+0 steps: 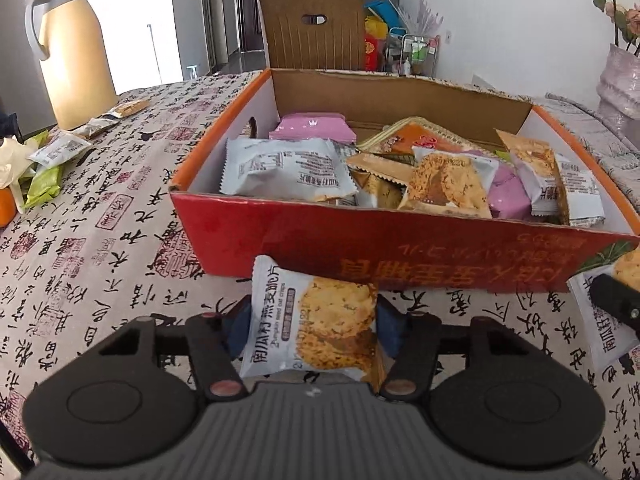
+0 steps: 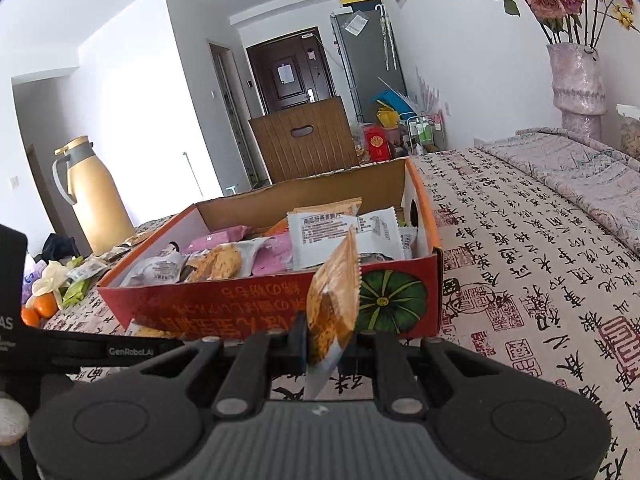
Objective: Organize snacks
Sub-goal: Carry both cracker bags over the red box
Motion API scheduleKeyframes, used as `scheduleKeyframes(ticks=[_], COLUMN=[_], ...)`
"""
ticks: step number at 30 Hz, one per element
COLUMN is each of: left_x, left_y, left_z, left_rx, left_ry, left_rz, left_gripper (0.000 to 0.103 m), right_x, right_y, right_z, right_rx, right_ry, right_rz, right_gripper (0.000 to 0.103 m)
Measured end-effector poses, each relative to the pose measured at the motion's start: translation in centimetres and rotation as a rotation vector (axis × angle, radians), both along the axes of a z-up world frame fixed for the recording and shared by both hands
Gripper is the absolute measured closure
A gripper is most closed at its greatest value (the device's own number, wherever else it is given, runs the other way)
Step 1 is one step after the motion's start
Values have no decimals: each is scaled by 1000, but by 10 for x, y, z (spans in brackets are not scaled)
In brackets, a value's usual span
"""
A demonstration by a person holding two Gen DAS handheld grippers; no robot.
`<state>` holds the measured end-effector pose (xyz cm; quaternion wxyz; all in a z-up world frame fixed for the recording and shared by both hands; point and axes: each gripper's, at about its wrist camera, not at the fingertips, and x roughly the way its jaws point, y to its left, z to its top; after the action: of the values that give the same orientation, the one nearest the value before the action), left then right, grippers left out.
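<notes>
A red cardboard box [image 1: 400, 248] sits on the table and holds several snack packets; it also shows in the right wrist view [image 2: 248, 312]. My left gripper [image 1: 312, 328] is shut on a white oat crisp packet [image 1: 316, 320], held flat just in front of the box's near wall. My right gripper [image 2: 330, 336] is shut on an orange-and-white crisp packet [image 2: 332, 304], held edge-on in front of the box's near right corner. That packet and the right gripper's tip [image 1: 612, 304] also show at the right edge of the left wrist view.
A calligraphy-print cloth [image 2: 520, 280] covers the table. A yellow thermos jug [image 1: 72, 52] stands far left, with loose packets [image 1: 52, 160] and oranges [image 2: 40, 308] beside it. A pink vase with flowers [image 2: 576, 84] stands far right. A wooden chair back [image 1: 316, 32] is behind the box.
</notes>
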<state>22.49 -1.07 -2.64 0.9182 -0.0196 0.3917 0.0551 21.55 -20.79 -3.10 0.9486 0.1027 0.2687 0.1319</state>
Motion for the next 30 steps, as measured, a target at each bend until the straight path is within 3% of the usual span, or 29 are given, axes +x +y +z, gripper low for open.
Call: scheduleKeyframes(ticks=[13,22,30], left_x=[-25,-7,21], left_y=[-7,-6,2], left_z=[57,89,90], left_rx=[-9,-13,-37], left_ry=[-162,-236,-266], left_rz=[-47,-38,5], left_gripper=[41,41,41], right_x=[-9,13,51], right_y=[11,26,48], right_z=[34,65,72], right_rx=[-47,-74,-108], right_ry=[-89,-150,-175], right_rz=[34,46,52], right_gripper=[90,90,90])
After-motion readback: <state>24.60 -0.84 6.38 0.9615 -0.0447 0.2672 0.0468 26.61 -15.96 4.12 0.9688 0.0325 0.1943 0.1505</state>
